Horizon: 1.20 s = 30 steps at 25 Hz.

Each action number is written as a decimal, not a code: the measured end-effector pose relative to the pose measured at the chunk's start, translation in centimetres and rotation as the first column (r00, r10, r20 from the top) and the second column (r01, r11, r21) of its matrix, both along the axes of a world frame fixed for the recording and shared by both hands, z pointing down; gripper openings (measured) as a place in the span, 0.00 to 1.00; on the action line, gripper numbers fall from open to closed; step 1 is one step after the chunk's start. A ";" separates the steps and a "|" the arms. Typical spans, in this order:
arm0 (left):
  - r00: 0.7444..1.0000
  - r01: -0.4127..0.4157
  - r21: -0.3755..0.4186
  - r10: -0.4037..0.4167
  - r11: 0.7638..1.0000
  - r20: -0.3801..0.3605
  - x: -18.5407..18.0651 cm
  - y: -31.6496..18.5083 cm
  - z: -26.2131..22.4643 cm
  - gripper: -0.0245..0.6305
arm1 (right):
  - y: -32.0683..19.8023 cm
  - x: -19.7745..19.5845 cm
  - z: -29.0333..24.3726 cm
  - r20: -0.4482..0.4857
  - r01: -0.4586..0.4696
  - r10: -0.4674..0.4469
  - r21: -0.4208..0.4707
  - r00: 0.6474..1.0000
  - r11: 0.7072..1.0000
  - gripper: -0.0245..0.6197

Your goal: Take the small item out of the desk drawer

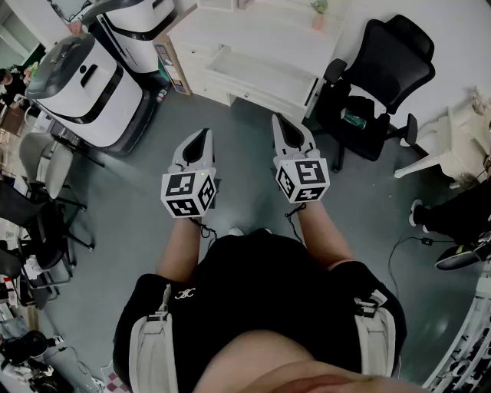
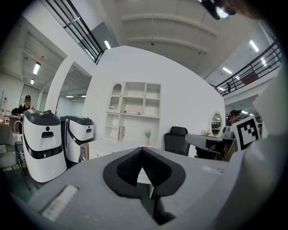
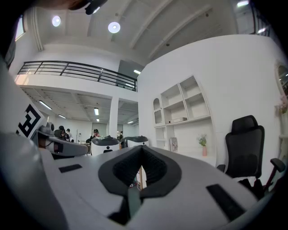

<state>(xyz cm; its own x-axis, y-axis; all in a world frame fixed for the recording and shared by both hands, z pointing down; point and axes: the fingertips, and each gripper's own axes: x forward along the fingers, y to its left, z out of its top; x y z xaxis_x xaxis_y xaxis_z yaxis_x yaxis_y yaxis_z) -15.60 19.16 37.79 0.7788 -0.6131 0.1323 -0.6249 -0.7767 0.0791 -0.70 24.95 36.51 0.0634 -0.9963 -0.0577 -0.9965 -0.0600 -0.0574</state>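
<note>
The white desk (image 1: 265, 31) stands ahead of me, and its drawer (image 1: 257, 73) is pulled open toward me. No small item shows in the drawer from here. In the head view my left gripper (image 1: 203, 136) and right gripper (image 1: 281, 121) are side by side above the grey floor, well short of the desk. Both are shut and hold nothing. In the left gripper view the jaws (image 2: 143, 151) meet at the tips, with the desk (image 2: 105, 146) far beyond. The right gripper's jaws (image 3: 141, 151) are likewise closed and point at the wall shelves (image 3: 182, 108).
A black office chair (image 1: 376, 77) stands right of the desk, with a white plastic chair (image 1: 453, 142) further right. Two white robot units (image 1: 84, 77) stand to the left, and dark chairs (image 1: 38, 199) line the left edge. A pink vase (image 1: 318, 17) sits on the desk.
</note>
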 end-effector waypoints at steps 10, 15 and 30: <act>1.000 0.003 -0.011 -0.003 1.000 -0.003 -1.1 -0.5 0.2 0.06 | -0.8 -1.5 0.2 -0.017 0.008 -0.008 -0.011 1.000 1.000 0.03; 1.000 -0.004 -0.009 0.004 1.000 -0.012 -2.1 -1.5 0.0 0.06 | -1.8 -2.6 0.0 -0.021 0.005 -0.005 -0.009 1.000 1.000 0.03; 0.998 -0.044 0.025 0.045 0.999 -0.044 -5.6 -4.5 -0.2 0.06 | -5.2 -6.7 -0.1 -0.037 -0.021 0.021 0.011 0.999 1.000 0.03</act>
